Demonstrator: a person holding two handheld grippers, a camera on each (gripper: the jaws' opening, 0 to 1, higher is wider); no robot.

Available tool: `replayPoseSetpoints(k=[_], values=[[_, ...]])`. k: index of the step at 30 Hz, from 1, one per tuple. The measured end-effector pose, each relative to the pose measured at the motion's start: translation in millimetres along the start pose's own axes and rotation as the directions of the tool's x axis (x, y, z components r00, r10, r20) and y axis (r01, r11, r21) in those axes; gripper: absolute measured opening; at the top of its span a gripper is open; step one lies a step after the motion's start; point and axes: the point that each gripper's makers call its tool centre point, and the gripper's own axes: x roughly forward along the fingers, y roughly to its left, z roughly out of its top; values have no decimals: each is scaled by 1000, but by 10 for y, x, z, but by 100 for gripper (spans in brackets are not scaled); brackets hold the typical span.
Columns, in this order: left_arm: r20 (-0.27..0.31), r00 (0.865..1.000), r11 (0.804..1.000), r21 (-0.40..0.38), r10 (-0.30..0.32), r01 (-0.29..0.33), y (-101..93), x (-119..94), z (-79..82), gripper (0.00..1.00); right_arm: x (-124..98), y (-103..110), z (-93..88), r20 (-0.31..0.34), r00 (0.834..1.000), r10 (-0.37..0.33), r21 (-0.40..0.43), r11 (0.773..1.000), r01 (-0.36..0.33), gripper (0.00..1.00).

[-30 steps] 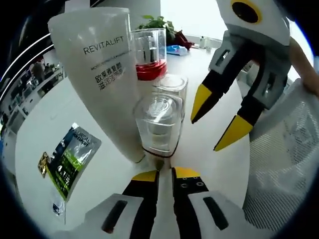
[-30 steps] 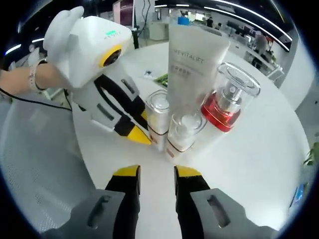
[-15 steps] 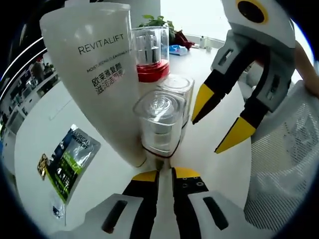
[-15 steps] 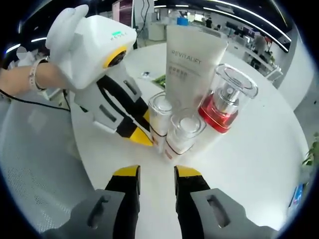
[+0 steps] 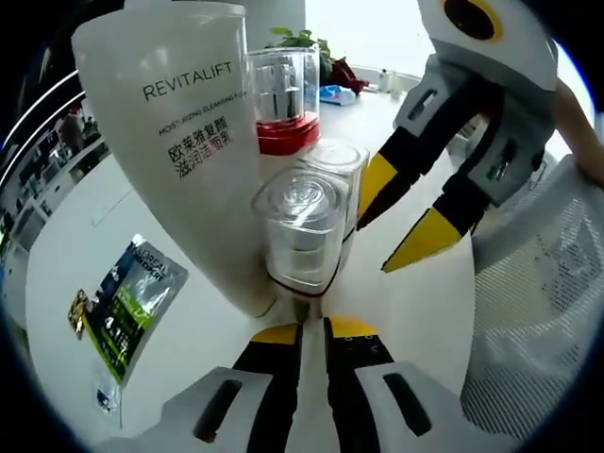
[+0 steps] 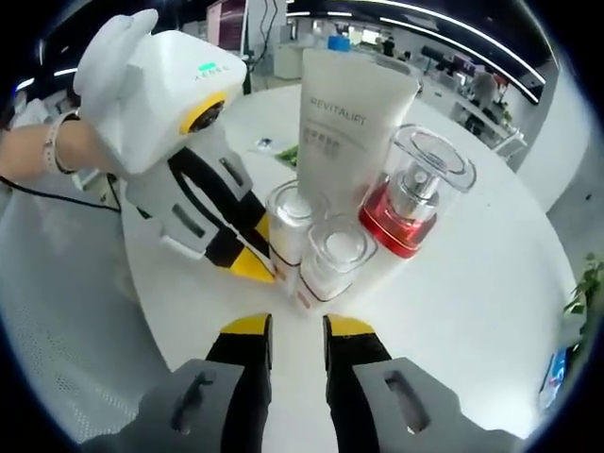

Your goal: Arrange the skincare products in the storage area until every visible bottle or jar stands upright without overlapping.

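A tall white REVITALIFT tube (image 5: 179,142) stands upright on the white table (image 5: 415,311). Beside it stands a red-based pump bottle with a clear cap (image 5: 281,104). Two small clear-capped bottles (image 5: 302,231) (image 5: 330,175) stand upright in front, close together. My left gripper (image 5: 313,330) is shut and empty, just short of the nearer small bottle. My right gripper (image 5: 373,247) comes in from the right, open, its yellow tips beside the small bottles. In the right gripper view, my right gripper (image 6: 297,326) faces the tube (image 6: 344,113), the red bottle (image 6: 411,203) and the small bottles (image 6: 332,260) (image 6: 294,222). The left gripper (image 6: 247,267) sits to their left.
A green sachet (image 5: 132,302) lies flat on the table left of the tube. A white mesh surface (image 5: 538,311) borders the table on the right. A potted plant (image 5: 302,42) and small items sit at the far edge. A person's hand (image 6: 38,156) holds the left gripper.
My right gripper has moved a little closer to the small bottles, and its jaws stand slightly narrower. The bottles and tube have not moved.
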Motion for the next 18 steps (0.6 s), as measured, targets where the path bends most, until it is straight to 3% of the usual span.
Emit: replayPoseSetpoints(k=[18], values=[[-4,1000,999,-47,7,-7,-12,45,-11,6,87,-74,-58,-20,999,-36,-5,999,36,10]])
